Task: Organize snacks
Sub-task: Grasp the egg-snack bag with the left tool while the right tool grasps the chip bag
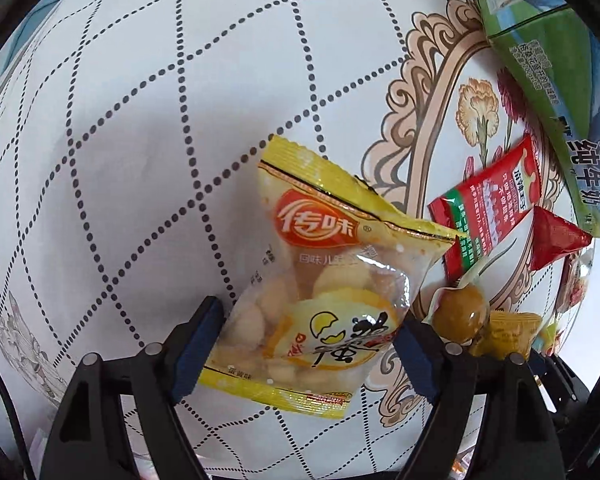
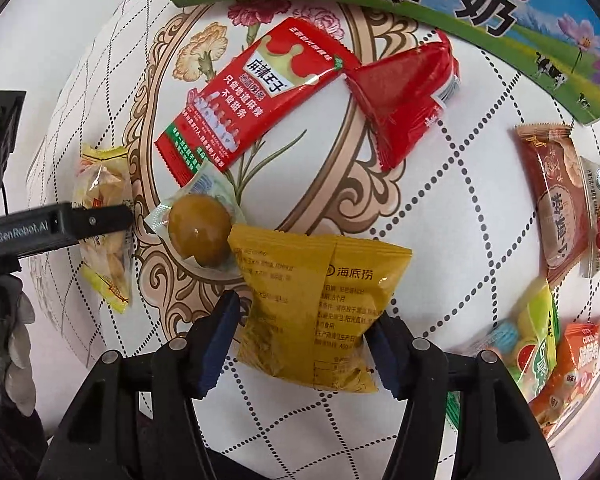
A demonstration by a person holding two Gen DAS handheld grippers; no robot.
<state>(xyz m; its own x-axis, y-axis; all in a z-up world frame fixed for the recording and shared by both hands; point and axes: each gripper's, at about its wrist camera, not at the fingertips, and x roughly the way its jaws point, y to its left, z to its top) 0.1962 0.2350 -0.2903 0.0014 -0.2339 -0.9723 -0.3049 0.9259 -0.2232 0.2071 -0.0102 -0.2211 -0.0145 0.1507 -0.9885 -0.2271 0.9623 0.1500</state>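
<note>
Left wrist view looked steeply down on a white tablecloth (image 1: 140, 120) with dotted diamond lines and a scrolled floral medallion. The left gripper (image 1: 306, 344) stood roughly two-thirds open, its blue pads on either side of a yellow quail-egg packet (image 1: 312, 300). The left pad touched the packet's edge, while the right pad sat at its other edge; whether either pressed could not be told. At about two o'clock from that packet lay a long red spicy-strip packet (image 1: 488, 216), with a red triangular packet (image 1: 556, 240) just beside it. A wrapped brown egg (image 1: 460, 312) sat at three o'clock, beside the right finger (image 1: 416, 356). A green and blue milk carton (image 1: 548, 64) filled the one o'clock corner.

Right wrist view pointed straight down. The right gripper (image 2: 304, 348) was partly open, its pads flanking the lower half of a mustard-yellow snack pouch (image 2: 312, 304) lying flat on the cloth; both pads met the pouch's edges, though a firm grip could not be confirmed. The brown egg touched the pouch's top left corner at eleven o'clock. The red strip packet lay at twelve o'clock and the triangular one at one. At nine o'clock the other gripper reached over the quail-egg packet. A brown biscuit packet (image 2: 556, 200) lay at three o'clock, with a green candy packet (image 2: 536, 340) and an orange packet (image 2: 576, 368) near four.
</note>
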